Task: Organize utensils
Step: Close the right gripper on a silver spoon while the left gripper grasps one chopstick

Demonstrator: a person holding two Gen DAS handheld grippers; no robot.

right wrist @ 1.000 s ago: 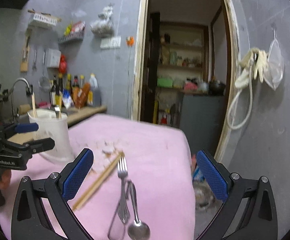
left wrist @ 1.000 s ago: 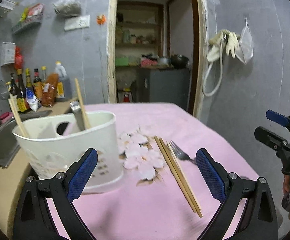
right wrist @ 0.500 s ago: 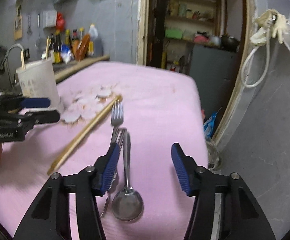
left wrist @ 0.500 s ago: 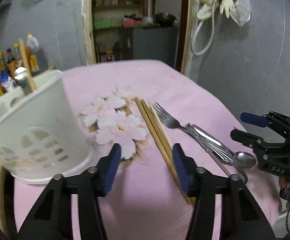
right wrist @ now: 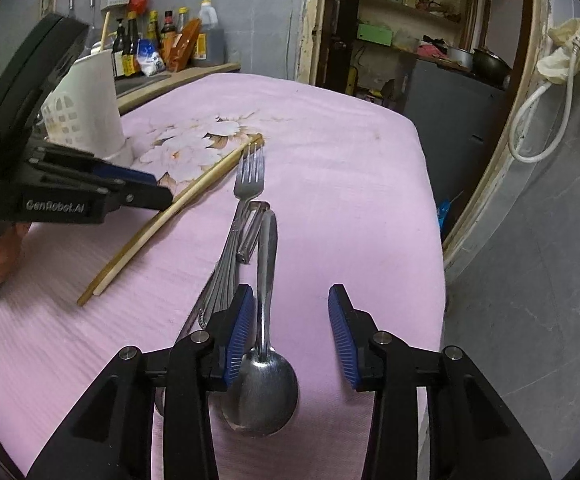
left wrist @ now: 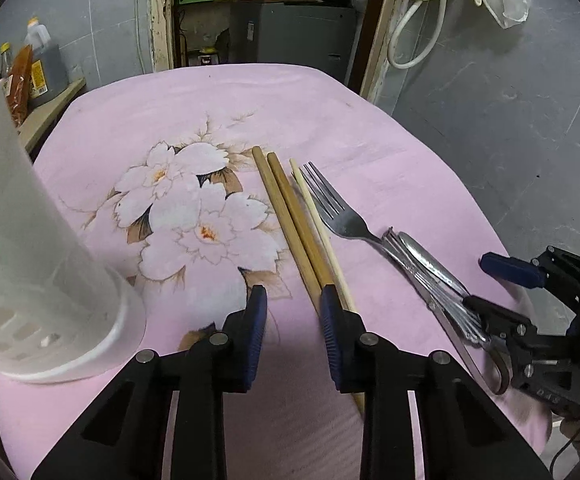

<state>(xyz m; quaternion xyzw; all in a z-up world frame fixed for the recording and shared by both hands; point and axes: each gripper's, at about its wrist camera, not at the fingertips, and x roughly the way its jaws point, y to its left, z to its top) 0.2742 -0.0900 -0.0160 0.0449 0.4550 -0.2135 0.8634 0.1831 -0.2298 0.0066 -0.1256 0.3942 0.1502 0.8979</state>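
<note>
My left gripper (left wrist: pixel 293 300) is narrowing over the pink-clothed table (left wrist: pixel 370 128); its right pad sits against the chopsticks (left wrist: pixel 290 216), nothing pinched between the pads. My right gripper (right wrist: pixel 290 312) is closing too, pads apart, the spoon (right wrist: pixel 263 360) handle between them beside the left pad, near the table's front edge. The fork (right wrist: pixel 245 192) lies alongside. The white holder (left wrist: pixel 29 260) stands at the left edge.

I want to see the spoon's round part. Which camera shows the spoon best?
The right wrist view: the whole spoon shows, bowl nearest the camera, handle running up the pink cloth. The left wrist view shows only part of its handle; the bowl is hidden.
</note>
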